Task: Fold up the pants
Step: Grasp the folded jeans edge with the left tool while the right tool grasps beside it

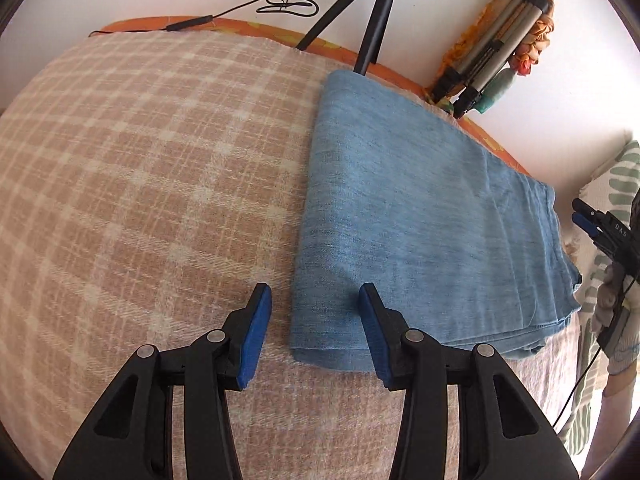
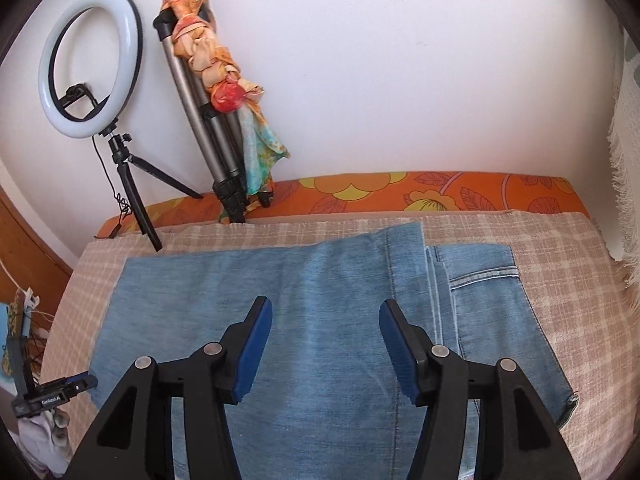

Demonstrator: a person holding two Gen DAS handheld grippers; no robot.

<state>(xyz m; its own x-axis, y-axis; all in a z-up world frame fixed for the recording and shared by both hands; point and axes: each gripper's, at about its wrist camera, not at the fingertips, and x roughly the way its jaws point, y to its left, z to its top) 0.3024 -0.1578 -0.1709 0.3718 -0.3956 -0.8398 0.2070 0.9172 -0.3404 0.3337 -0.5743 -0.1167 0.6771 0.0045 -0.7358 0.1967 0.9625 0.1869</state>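
Observation:
Light blue denim pants (image 1: 420, 216) lie folded flat on a beige checked blanket (image 1: 140, 180). My left gripper (image 1: 314, 300) is open and empty, hovering over the near left corner of the pants' folded edge. In the right wrist view the pants (image 2: 320, 320) lie under my right gripper (image 2: 326, 316), which is open and empty above them. The leg part covers most of the waist part, whose back pocket (image 2: 486, 292) shows at the right. The right gripper also shows at the right edge of the left wrist view (image 1: 592, 220). The left gripper shows at the lower left of the right wrist view (image 2: 72, 386).
A ring light (image 2: 90, 64) on a small black tripod (image 2: 132, 200) stands at the back left of the bed. A folded tripod wrapped in a floral scarf (image 2: 216, 120) leans on the white wall. An orange floral sheet (image 2: 400, 192) edges the bed. A cable (image 1: 280, 0) lies by the wall.

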